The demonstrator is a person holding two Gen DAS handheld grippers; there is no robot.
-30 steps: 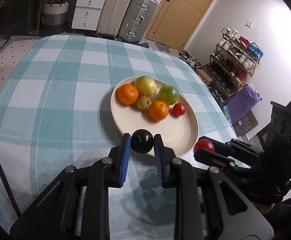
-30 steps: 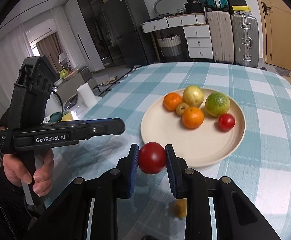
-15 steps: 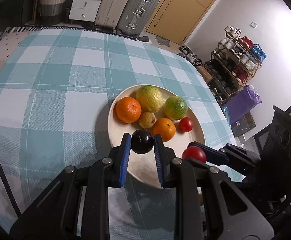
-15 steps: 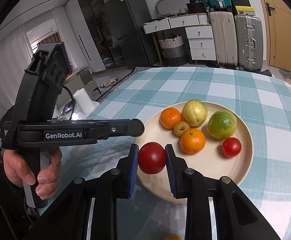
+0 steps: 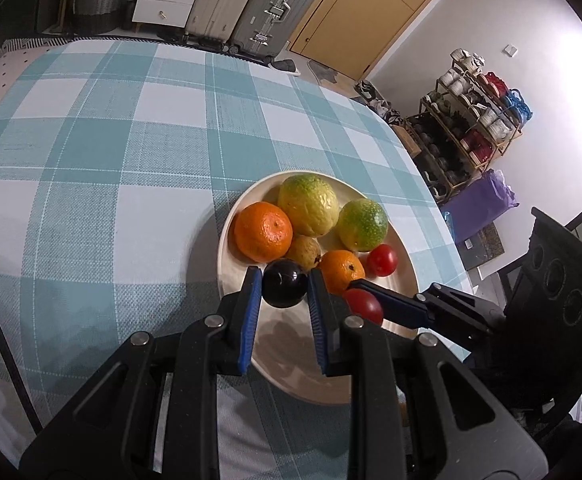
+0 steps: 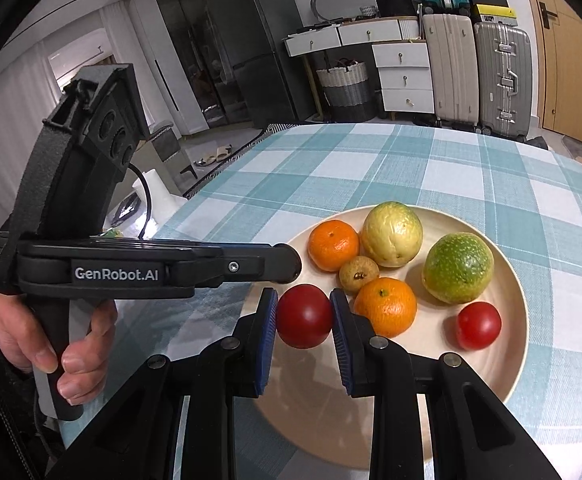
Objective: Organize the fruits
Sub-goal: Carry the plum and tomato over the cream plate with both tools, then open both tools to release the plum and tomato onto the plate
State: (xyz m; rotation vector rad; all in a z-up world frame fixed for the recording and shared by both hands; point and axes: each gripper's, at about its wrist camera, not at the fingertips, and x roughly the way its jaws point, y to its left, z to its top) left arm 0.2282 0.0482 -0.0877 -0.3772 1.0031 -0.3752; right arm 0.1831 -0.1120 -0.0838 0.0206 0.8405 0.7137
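A dark purple fruit [image 5: 284, 284] is being gripped between the blue pads of the left gripper [image 5: 283, 286] and is being held just above the near part of the cream plate [image 5: 227, 236]. A red fruit [image 6: 304, 316] is being clamped in the same way by the right gripper [image 6: 304, 318], over the plate's near left edge. On the plate, two oranges [image 6: 333, 245], a yellow-green fruit [image 6: 392, 234], a green fruit [image 6: 457, 268], a small brown fruit [image 6: 358, 274] and a small red tomato [image 6: 478, 325] are being kept close together. The plate is being carried by a teal checked tablecloth [image 5: 91, 160]. The left gripper's handle is being held by a hand [image 6: 51, 344].
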